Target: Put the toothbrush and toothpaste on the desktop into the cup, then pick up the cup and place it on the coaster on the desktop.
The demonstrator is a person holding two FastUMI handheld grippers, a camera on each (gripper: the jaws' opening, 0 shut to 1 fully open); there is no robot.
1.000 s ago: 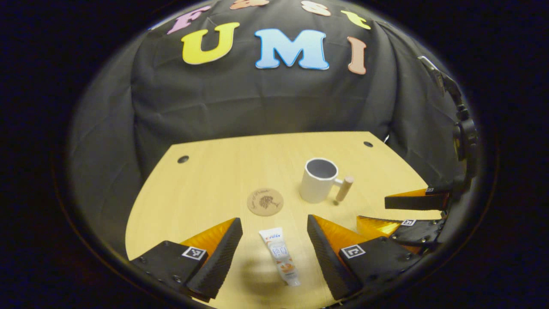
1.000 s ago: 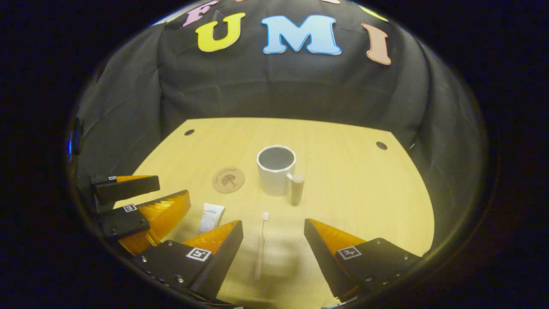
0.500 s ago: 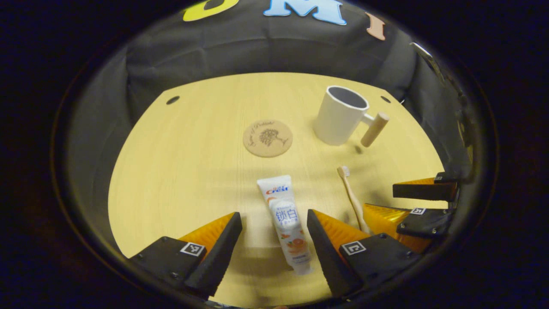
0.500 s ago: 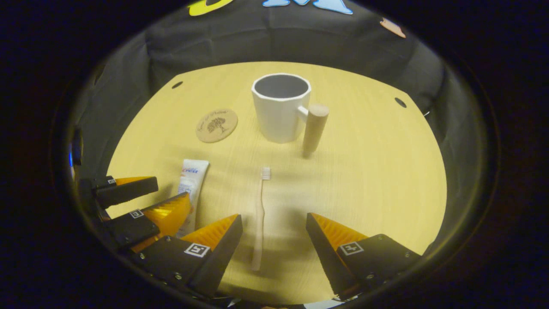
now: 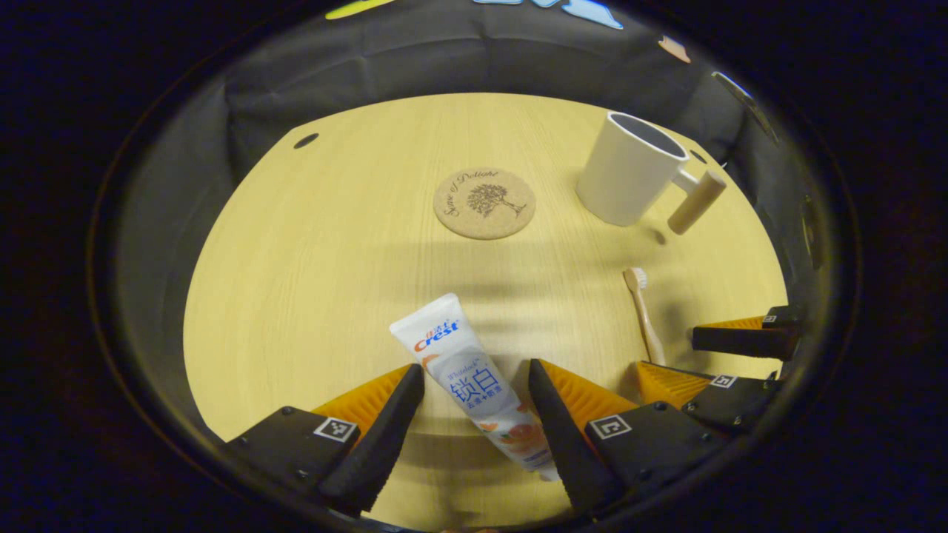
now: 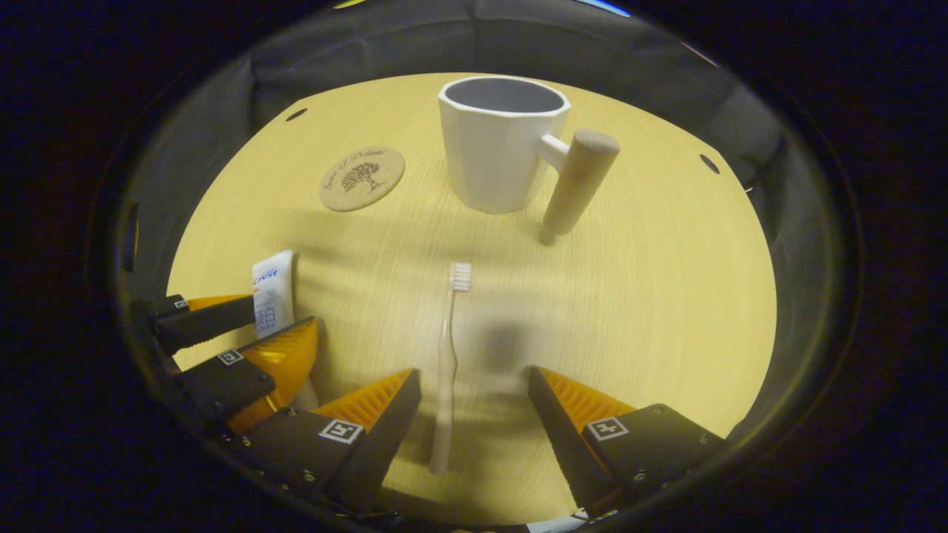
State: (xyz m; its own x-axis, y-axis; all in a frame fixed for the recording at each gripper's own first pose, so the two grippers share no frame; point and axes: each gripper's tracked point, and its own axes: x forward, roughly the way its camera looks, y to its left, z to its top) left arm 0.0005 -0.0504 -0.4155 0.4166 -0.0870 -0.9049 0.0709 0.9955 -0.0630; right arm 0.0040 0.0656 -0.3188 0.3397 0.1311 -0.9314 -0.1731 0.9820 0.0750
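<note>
Ahead of the left gripper [image 5: 474, 381], whose fingers are showing orange ribbed faces, black pads and small black-and-white square markers, the toothpaste [image 5: 474, 381] is showing white with red and blue lettering and an orange patch toward its cap end. Beyond it, the coaster [image 5: 484, 203] is showing cork-brown with a dark tree print. The cup [image 6: 503, 144] is showing white with a grey inside and a pale wooden handle. The toothbrush [image 6: 446, 363], between the right gripper [image 6: 474, 385] fingers, is showing beige with white bristles. The desktop [image 6: 652, 296] is showing light yellow woodgrain.
</note>
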